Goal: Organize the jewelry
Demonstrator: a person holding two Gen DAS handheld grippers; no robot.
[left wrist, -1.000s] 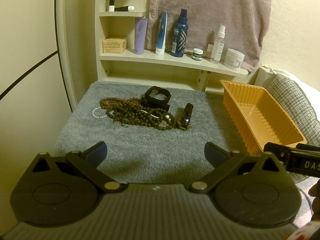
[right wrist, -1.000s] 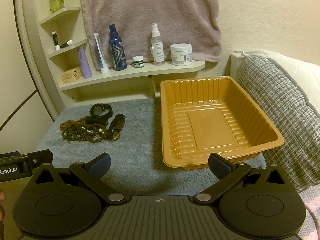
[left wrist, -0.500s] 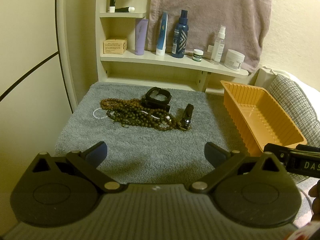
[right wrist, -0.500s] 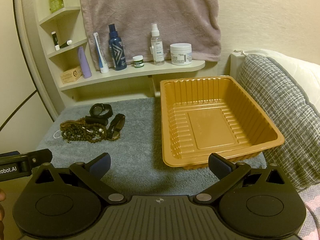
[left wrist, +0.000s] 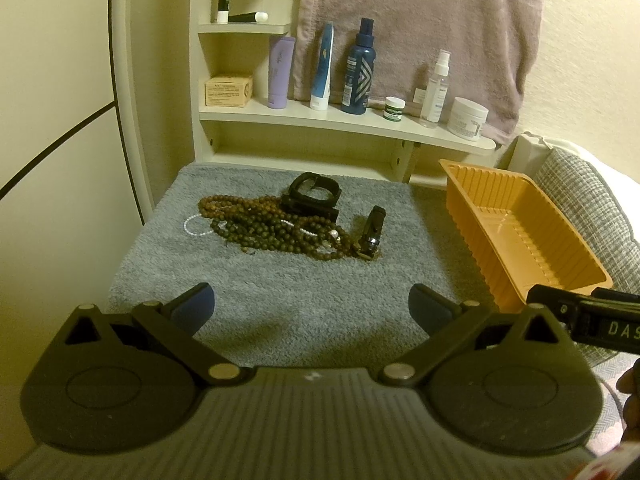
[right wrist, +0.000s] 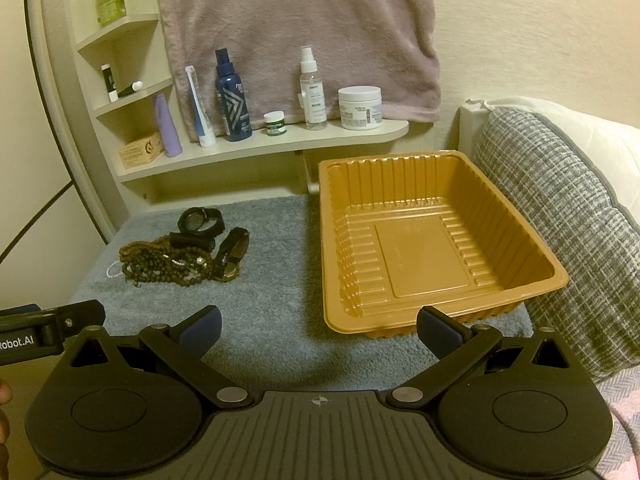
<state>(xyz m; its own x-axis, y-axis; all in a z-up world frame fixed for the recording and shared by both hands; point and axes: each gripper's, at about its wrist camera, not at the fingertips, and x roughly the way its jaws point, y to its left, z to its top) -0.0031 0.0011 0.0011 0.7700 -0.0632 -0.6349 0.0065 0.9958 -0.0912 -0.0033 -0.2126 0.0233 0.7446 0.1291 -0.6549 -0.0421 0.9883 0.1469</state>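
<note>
A heap of brown bead necklaces (left wrist: 272, 228) lies on the grey towel (left wrist: 280, 304), with a thin white bead strand (left wrist: 194, 226) at its left. A black watch (left wrist: 314, 192) sits just behind the heap and a dark bracelet (left wrist: 372, 232) at its right. The heap (right wrist: 160, 260), watch (right wrist: 200, 220) and bracelet (right wrist: 232, 250) also show in the right wrist view. An empty orange tray (right wrist: 520, 292) stands right of them; it shows in the left view (left wrist: 472, 196) too. My left gripper (left wrist: 310, 306) is open and empty, short of the heap. My right gripper (right wrist: 318, 326) is open and empty before the tray.
A cream shelf (right wrist: 280, 148) behind the towel holds bottles, tubes, jars and a small box. A mauve towel (right wrist: 296, 20) hangs on the wall above. A grey woven cushion (right wrist: 560, 208) lies right of the tray. A curved wall panel (left wrist: 60, 120) borders the left side.
</note>
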